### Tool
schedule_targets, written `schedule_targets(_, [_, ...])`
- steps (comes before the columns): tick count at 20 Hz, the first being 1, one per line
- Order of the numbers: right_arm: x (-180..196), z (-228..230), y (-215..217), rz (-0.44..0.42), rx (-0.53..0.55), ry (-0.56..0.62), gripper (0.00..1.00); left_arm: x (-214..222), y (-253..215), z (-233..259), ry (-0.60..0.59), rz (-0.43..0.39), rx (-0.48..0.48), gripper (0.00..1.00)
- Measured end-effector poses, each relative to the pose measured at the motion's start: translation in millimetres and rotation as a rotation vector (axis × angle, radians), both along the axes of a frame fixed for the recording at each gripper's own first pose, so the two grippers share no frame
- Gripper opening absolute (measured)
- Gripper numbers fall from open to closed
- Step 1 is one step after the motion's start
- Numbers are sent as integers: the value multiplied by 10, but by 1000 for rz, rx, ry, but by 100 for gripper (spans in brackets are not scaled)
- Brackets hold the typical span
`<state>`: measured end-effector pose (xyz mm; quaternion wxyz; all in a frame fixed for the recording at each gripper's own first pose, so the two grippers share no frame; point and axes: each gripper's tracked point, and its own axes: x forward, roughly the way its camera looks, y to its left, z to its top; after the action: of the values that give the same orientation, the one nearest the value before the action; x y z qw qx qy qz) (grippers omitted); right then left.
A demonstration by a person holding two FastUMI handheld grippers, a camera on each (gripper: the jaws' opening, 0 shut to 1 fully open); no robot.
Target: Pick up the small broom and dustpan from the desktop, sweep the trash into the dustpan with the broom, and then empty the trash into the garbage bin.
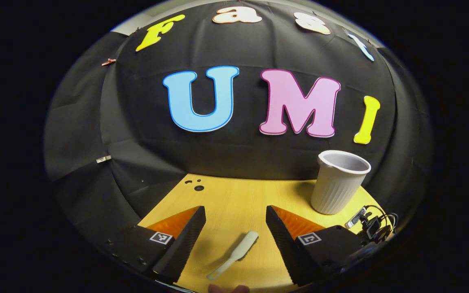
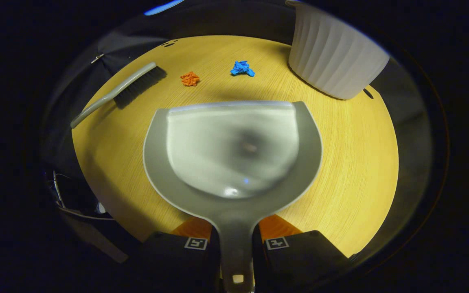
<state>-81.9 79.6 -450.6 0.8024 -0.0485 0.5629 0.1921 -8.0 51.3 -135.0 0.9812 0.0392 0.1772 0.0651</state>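
Note:
My left gripper (image 1: 235,215) is open above the wooden table (image 1: 234,193). The small grey broom (image 1: 234,253) lies flat on the table below the gap between its fingers, untouched. My right gripper (image 2: 235,234) is shut on the handle of the grey dustpan (image 2: 234,150), whose front lip faces the trash. A crumpled orange scrap (image 2: 189,78) and a crumpled blue scrap (image 2: 242,68) lie beyond the lip. The broom (image 2: 120,91) lies to the far left in the right gripper view, bristles toward the orange scrap. The white ribbed garbage bin (image 1: 338,181) stands upright at the right.
The bin (image 2: 334,57) stands close to the dustpan's far right corner. Cables and a small connector (image 1: 375,224) lie at the table's right edge. The black cloth wall rises just behind the table. A fingertip (image 1: 228,288) shows at the bottom edge.

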Motion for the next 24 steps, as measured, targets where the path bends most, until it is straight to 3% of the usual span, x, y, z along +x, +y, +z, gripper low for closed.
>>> schedule_targets(2, [-8,53,1,11,21,-8,36,16,27,-243,97,-55,22,96])
schedule_targets(6, [-10,185,-47,0,66,-36,36,-22,184,-740,286,-155,158,96])
schedule_targets(8, [-28,211,-97,-5,73,-39,33,-31,174,-1046,392,-215,181,96])
schedule_targets(9, [-50,221,-141,-7,68,-40,36,-42,196,-1228,447,-237,179,94])
schedule_targets(13, [-119,305,-268,-39,60,-47,33,-112,280,-1767,639,-267,151,90])
schedule_targets(18, [-252,353,-395,-71,30,-51,40,-94,333,-2360,817,-282,111,85])
schedule_targets(19, [-293,355,-407,-79,29,-44,33,-80,354,-2467,848,-283,122,84])
schedule_targets(24, [-394,376,-440,-127,23,-33,36,-18,326,-2751,914,-299,117,72])
